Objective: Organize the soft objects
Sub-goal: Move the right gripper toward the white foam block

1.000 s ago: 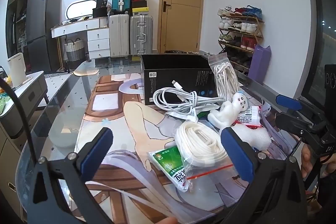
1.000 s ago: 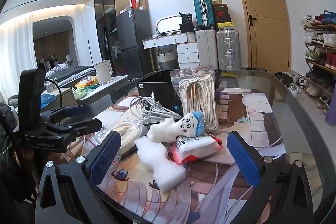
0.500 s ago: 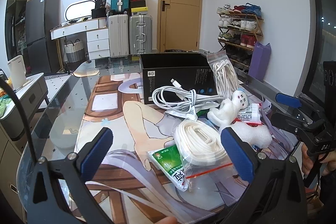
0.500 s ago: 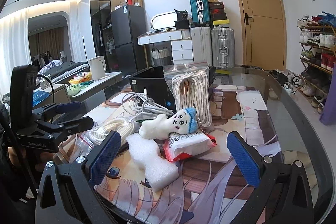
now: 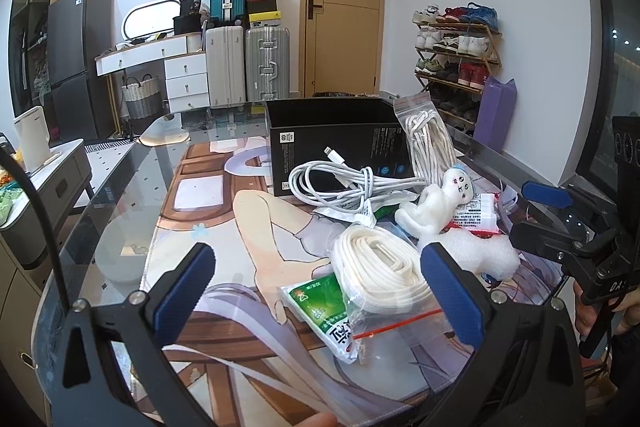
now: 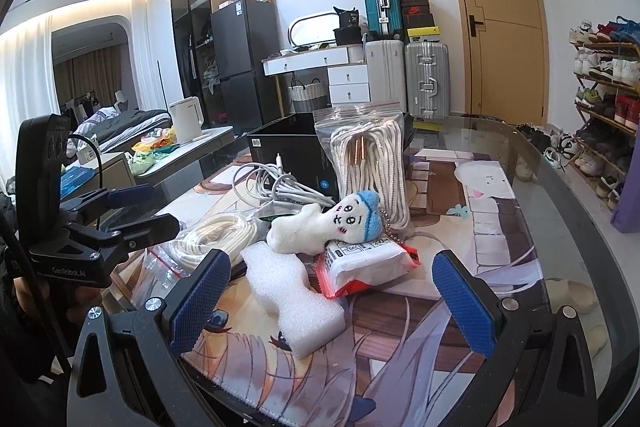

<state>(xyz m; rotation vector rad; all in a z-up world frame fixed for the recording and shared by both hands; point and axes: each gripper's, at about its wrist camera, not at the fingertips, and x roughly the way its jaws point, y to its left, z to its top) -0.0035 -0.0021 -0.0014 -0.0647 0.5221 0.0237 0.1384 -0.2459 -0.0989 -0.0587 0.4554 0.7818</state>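
Note:
A pile lies on the printed mat in front of an open black box. It holds a white plush doll with a blue cap, a white foam block, a red-edged tissue pack, a green tissue pack, a bagged flat white rope, an upright bagged cord and a white cable. My left gripper is open and empty, just short of the green pack. My right gripper is open and empty, with the foam block between its fingers.
The glass table carries the mat; its edge curves on the right. Suitcases, a dresser and a shoe rack stand behind. Each gripper shows in the other's view, the right one and the left one.
Both grippers have eased slightly toward the pile. Nothing was grasped or moved on the table.

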